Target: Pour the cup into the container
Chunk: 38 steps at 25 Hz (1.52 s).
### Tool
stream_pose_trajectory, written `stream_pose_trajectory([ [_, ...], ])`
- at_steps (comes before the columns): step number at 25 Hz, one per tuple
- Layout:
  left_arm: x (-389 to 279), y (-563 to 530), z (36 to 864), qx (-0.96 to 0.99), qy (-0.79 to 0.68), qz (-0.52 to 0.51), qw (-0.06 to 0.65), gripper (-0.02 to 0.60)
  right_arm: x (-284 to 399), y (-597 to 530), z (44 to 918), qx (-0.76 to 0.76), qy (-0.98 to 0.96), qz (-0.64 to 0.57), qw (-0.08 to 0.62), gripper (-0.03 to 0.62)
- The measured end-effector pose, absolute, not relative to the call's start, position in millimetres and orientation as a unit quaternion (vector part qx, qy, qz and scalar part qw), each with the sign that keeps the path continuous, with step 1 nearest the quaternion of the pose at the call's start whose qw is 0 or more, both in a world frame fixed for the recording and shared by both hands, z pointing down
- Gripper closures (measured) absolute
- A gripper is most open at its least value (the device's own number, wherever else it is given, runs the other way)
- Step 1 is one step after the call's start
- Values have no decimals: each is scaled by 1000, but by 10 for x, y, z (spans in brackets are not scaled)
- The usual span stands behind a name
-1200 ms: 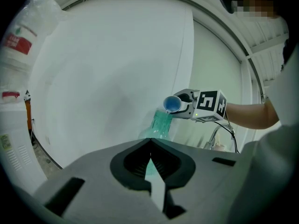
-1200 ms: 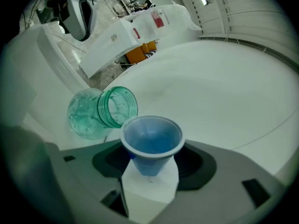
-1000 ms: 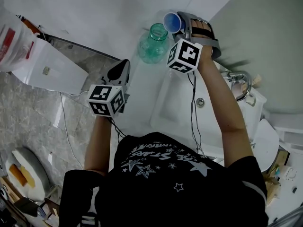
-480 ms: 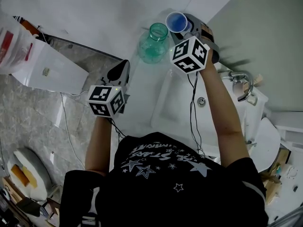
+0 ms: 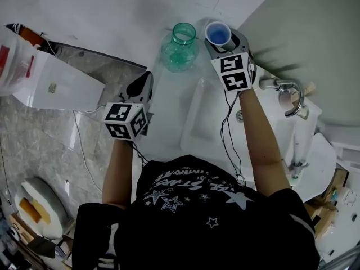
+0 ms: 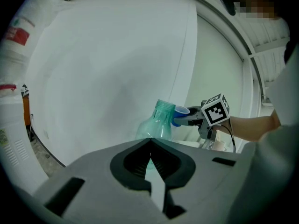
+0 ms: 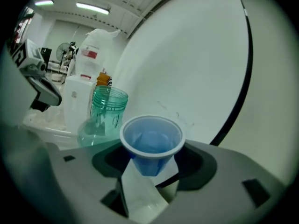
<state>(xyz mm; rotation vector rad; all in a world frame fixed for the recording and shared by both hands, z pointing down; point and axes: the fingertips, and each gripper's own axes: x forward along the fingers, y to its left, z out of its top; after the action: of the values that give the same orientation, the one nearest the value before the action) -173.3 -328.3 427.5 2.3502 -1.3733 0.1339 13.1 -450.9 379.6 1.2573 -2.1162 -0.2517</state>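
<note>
My right gripper (image 5: 220, 41) is shut on a small blue cup (image 5: 217, 34), which stands upright with its mouth up. In the right gripper view the cup (image 7: 152, 141) sits between the jaws of that gripper (image 7: 152, 161), and I cannot tell whether liquid is in it. A clear green jar (image 5: 180, 45) with an open mouth stands just left of the cup on the white counter. The jar (image 7: 103, 112) is apart from the cup. My left gripper (image 5: 143, 85) hovers nearer the person, shut and holding nothing. The left gripper view shows its jaw tips (image 6: 150, 143) together, with the jar (image 6: 158, 121) and cup (image 6: 180, 114) beyond.
A white sink basin (image 5: 198, 112) lies under the right arm, with a chrome faucet (image 5: 286, 88) to its right. A white bag and box (image 5: 42, 75) stand at the far left. A curved white wall rises behind the jar.
The right gripper has rolled the cup from tipped toward the jar's mouth back to upright, and it has drawn slightly away to the right. The left gripper has stayed put.
</note>
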Motion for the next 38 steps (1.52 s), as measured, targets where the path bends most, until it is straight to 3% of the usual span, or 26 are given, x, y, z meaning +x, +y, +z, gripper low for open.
stream_pose_trajectory([
  [13, -1624, -3293, 4519, 842, -484, 72, 226, 572, 362, -4345, 4656, 517, -828, 64, 206, 299],
  [38, -1498, -3280, 4840, 839, -471, 105, 251, 572, 271, -4178, 5474, 502, -823, 92, 250, 296],
])
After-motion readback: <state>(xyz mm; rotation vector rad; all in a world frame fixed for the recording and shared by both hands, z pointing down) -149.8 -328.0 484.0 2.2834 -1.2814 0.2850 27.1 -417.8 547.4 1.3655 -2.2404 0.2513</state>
